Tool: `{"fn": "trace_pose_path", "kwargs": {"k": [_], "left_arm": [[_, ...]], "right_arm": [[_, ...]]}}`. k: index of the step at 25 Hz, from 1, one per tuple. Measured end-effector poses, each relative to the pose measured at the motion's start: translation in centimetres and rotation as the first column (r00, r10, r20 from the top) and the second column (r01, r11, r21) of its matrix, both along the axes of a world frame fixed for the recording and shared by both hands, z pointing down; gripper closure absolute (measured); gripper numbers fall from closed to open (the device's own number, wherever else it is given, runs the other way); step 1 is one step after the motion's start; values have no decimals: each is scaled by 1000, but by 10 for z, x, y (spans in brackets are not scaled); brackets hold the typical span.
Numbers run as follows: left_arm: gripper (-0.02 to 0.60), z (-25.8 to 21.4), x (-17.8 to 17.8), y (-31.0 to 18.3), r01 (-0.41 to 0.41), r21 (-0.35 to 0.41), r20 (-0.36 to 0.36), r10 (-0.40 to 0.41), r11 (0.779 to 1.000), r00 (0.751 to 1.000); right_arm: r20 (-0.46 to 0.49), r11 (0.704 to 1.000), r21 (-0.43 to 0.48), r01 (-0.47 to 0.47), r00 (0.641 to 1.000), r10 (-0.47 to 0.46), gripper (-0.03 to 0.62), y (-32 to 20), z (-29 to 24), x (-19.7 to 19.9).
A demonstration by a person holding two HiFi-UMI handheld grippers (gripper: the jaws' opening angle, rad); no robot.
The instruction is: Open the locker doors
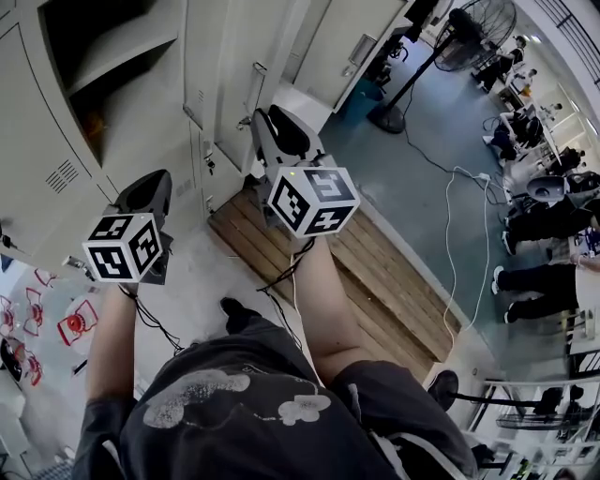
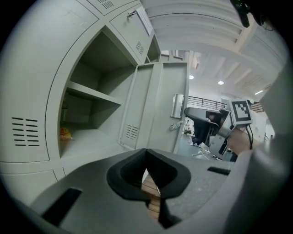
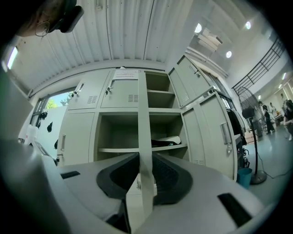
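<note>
The door [image 3: 143, 114] being opened stands edge-on in front of the lockers [image 3: 128, 111], swung so far out that only its thin rim shows, an upright strip across the open bays behind it. The right tongs [image 3: 143, 157] are clenched on that rim, one pad on each face. This pinch lets the hand swing the door about its hinge without using a handle. The left tongs [image 2: 146, 153] are closed with nothing between them. They hang beside the lockers, clear of the door's arc, probably kept free for another door. Several bays are open, with open doors [image 3: 215, 132] folded out at the lockers' right end. The closed doors [image 3: 75, 139] at the left end suggest the job is only partly done. A pallet [image 1: 375, 272] lies on the floor at the lockers' foot, and a fan [image 1: 483, 28] stands well away from them.
</note>
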State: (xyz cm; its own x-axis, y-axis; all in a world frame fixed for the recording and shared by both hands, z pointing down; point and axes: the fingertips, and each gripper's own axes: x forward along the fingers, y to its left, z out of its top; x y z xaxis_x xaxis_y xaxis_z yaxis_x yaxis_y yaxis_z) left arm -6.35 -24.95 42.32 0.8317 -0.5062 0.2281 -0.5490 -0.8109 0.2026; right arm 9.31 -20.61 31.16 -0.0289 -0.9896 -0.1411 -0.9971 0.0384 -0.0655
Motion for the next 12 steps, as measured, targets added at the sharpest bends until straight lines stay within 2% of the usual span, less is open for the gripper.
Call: {"fn": "trace_pose_path", "kwargs": {"k": [12], "left_arm": [[574, 4, 41, -15, -16, -14, 9, 16, 1000, 1000]], "right_arm": [[12, 999, 34, 39, 999, -39, 487, -7, 2, 40]]}}
